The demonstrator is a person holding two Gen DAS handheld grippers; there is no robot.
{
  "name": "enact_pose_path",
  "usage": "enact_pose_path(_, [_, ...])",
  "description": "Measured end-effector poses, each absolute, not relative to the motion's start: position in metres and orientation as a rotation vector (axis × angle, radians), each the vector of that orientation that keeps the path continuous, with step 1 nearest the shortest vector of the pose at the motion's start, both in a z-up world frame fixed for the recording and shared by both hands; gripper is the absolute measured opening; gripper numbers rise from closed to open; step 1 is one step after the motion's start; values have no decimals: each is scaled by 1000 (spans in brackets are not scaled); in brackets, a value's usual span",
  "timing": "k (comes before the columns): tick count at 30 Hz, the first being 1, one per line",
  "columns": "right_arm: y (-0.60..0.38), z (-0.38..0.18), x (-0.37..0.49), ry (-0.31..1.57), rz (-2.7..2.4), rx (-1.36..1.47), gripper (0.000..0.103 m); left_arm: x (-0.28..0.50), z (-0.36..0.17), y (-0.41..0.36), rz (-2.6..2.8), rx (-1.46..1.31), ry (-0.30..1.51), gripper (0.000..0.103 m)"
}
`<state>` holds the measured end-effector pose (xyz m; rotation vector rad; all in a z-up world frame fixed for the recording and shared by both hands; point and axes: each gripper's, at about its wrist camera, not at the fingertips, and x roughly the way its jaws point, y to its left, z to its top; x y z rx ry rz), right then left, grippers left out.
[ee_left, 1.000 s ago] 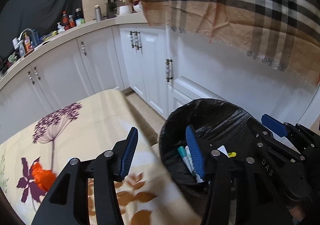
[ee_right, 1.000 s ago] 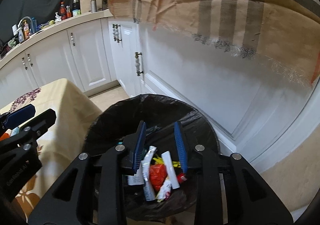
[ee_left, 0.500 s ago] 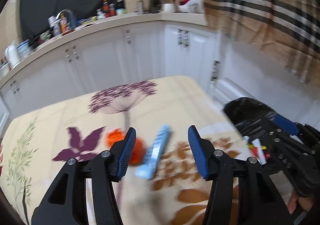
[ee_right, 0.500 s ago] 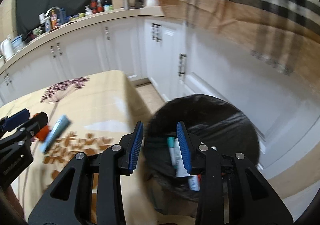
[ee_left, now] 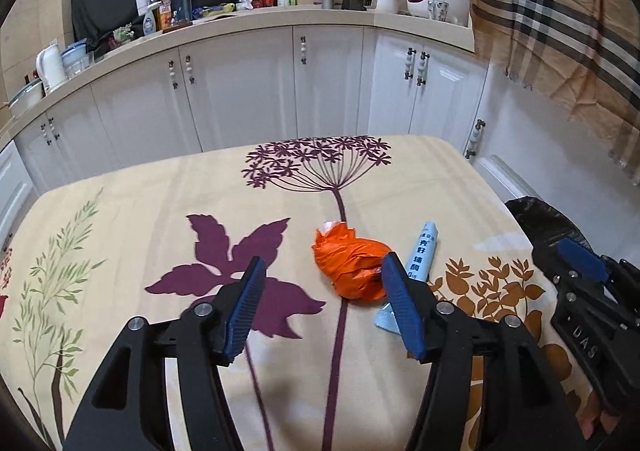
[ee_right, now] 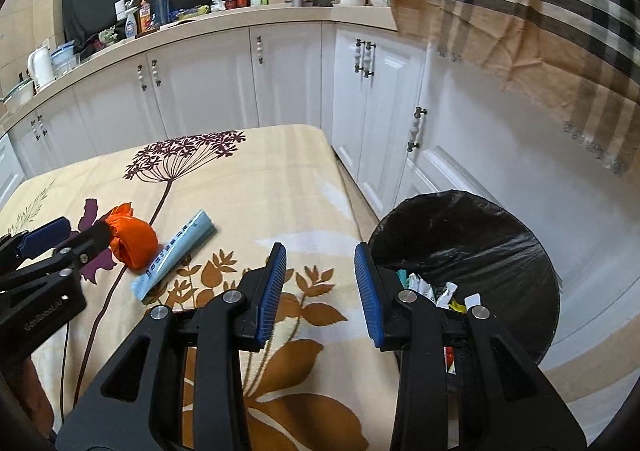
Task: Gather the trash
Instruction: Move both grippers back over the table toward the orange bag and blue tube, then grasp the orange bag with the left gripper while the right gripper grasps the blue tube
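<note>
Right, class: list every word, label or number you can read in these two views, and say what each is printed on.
"DAS": on the right gripper body.
Chinese characters on the light blue tube: too blurred to quote.
Lettering on the left gripper body: too blurred.
Countertop bottles' labels: too small.

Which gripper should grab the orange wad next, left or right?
Left. The left gripper is open and nearly facing the orange wad on the table. The right gripper points past the table edge by the bin.
</note>
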<state>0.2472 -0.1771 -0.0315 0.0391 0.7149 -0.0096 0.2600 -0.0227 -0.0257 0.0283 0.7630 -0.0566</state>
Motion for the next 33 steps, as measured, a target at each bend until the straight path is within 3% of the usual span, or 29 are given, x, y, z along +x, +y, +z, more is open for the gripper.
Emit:
enact_pose_path(4, [-176,-33,250,721,-8,36,35,270,-31,-31,-70,44,774,70])
enact_pose_path(9, [-174,-33,253,726,-1,40,35,283,-39,-33,-74,50,804,70])
enact_pose_path(12, [-170,-33,254,726,7,32,35,286,-41,-29,-85,38,813,63])
enact_pose_path(15, [-167,-34,255,729,12,31,35,289,-43,-28,-95,39,822,41])
enact_pose_path(33, [-133,-33,258,738,78,12,35,267,-38,17,-43,31,787,38])
